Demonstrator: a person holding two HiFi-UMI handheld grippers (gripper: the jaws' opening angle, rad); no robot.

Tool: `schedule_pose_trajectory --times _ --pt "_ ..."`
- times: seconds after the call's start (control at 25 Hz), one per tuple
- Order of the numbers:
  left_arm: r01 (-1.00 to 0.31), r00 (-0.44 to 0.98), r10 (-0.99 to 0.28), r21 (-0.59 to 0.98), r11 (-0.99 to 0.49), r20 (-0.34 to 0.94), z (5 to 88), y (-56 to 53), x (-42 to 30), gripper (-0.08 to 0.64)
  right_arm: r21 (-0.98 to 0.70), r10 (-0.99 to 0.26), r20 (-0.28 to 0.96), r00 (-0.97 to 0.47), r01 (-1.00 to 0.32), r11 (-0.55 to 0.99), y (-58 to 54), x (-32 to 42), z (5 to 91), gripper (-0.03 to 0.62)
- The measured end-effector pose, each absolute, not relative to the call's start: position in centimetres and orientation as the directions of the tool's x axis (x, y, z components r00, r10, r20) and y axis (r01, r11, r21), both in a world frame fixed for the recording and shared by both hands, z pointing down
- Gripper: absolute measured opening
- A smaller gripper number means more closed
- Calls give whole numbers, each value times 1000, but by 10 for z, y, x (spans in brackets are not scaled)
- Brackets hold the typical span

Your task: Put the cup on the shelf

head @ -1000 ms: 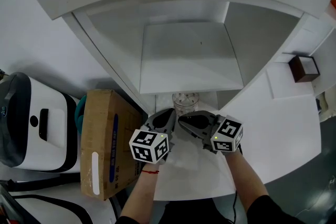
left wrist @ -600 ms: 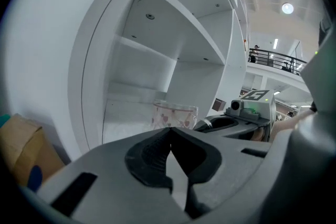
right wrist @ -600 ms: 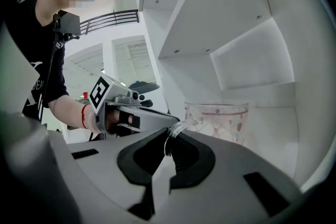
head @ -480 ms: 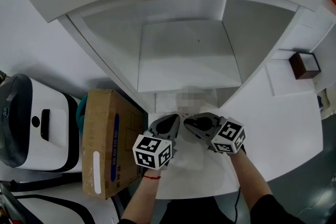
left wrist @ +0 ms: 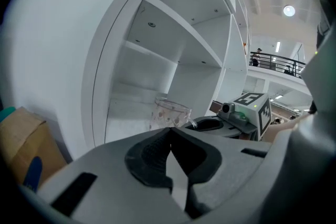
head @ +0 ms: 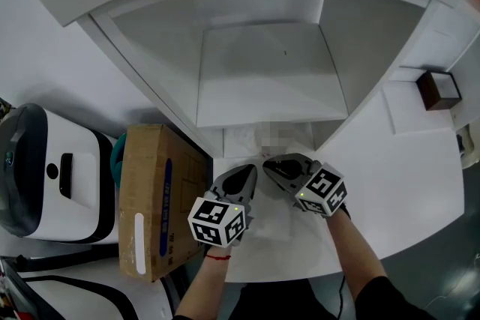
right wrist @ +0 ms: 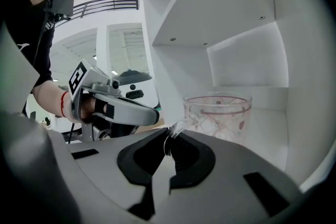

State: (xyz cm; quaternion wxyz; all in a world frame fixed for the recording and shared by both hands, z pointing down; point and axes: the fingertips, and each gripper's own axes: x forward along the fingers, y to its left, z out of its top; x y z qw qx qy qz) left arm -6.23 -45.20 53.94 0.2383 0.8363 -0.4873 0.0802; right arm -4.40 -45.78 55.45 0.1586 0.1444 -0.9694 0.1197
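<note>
A clear glass cup (right wrist: 218,115) with a red pattern hangs at the mouth of the white shelf's (head: 262,79) lowest compartment, just above its floor. My right gripper (right wrist: 168,136) is shut on the cup's thin glass handle. The left gripper view has the cup (left wrist: 169,113) just beyond my left gripper (left wrist: 170,131), whose jaws are shut with nothing between them. In the head view the two grippers sit side by side, left gripper (head: 247,172) and right gripper (head: 271,162). A mosaic patch covers the cup there.
A cardboard box (head: 150,198) stands left of the grippers, against the shelf's side wall. A white and black machine (head: 45,176) sits further left. A small brown box (head: 439,88) rests on the white table (head: 405,183) at the right.
My right gripper has sunk a little with the cup in front of the lowest compartment. The left gripper has shifted slightly beside it.
</note>
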Motion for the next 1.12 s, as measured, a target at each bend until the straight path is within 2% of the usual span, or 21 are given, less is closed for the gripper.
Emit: schedule_pose_trajectory --times 0.36,0.48,0.68,1.12 --pt "-825 557 -752 334 -456 351 537 -445 -55 8 -161 -267 365 -892 -343 925 -454 -50 560 15" --pt "-823 561 -748 339 -456 354 537 -443 -54 8 -205 -281 348 -895 -364 908 -454 -48 560 51" --pt "-824 558 -749 342 -451 357 536 -442 -55 8 -271 -337 299 -893 -418 867 -456 -40 556 88" --pt "-815 573 -734 345 -465 364 539 -442 -42 8 -284 -450 315 -836 -536 795 -460 -11 555 101"
